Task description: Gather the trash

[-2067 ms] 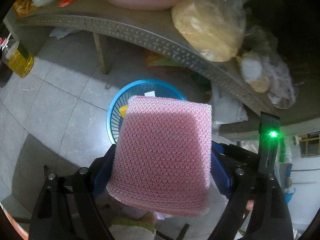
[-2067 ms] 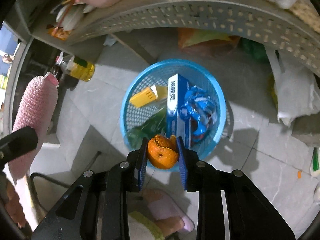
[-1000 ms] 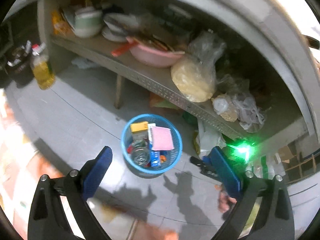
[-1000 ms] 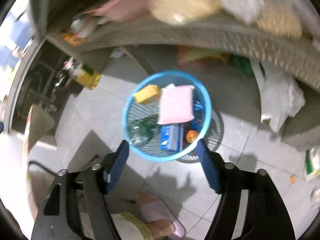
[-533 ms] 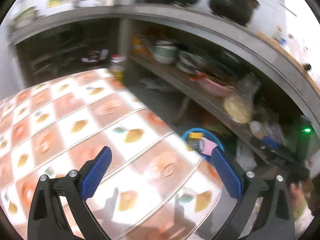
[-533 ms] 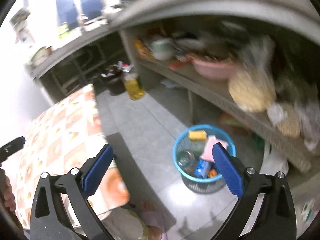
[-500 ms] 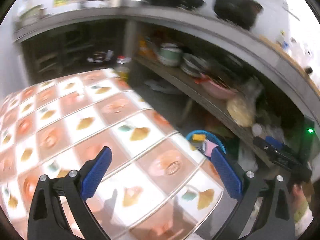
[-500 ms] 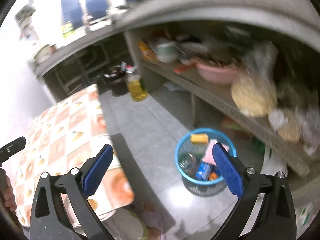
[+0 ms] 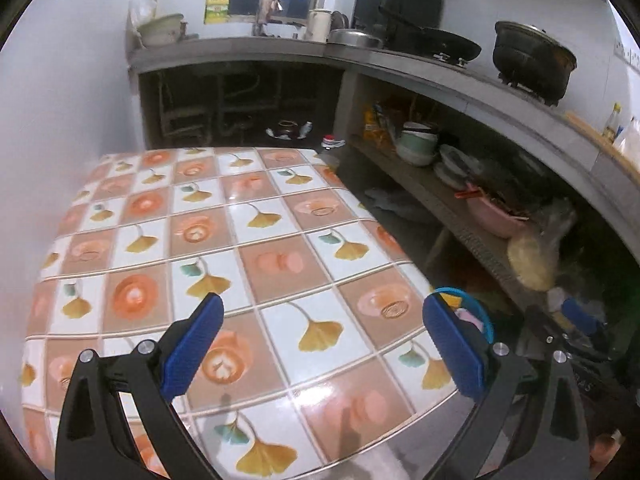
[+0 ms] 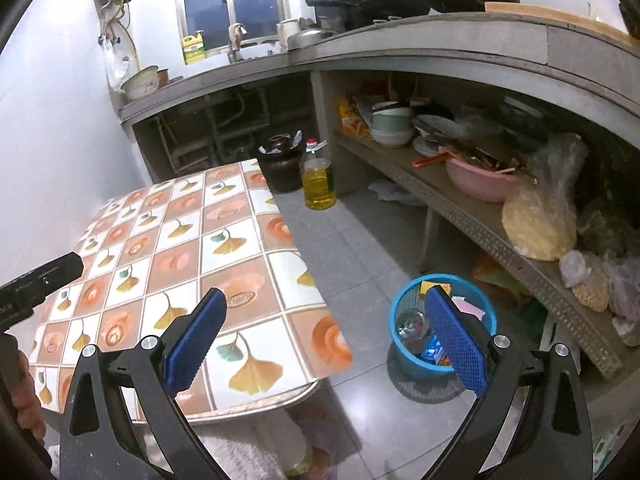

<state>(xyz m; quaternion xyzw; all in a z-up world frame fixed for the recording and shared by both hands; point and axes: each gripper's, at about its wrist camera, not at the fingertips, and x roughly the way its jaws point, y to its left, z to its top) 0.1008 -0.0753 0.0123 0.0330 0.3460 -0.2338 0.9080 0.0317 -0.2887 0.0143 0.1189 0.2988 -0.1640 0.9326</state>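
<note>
A blue mesh basket [image 10: 400,322] stands on the floor right of the table; it holds a pink sponge [image 10: 466,305], a yellow box, a clear bottle and a blue carton. Its rim [image 9: 482,314] peeks past the table edge in the left wrist view. My left gripper [image 9: 320,344] is open and empty, held above the tiled table [image 9: 200,248]. My right gripper [image 10: 324,338] is open and empty, above the table's right edge [image 10: 256,276], left of the basket.
A concrete counter with a low shelf [image 10: 480,220] runs along the right, carrying bowls, a pink basin [image 10: 480,180] and bagged food. An oil bottle [image 10: 318,180] and dark jar stand on the floor behind the table. Grey floor tiles [image 10: 352,248] lie between table and shelf.
Both grippers let go of the pink sponge and the orange peel over the basket, opened, then rose and swung back to above the table. The sponge now lies in the basket.
</note>
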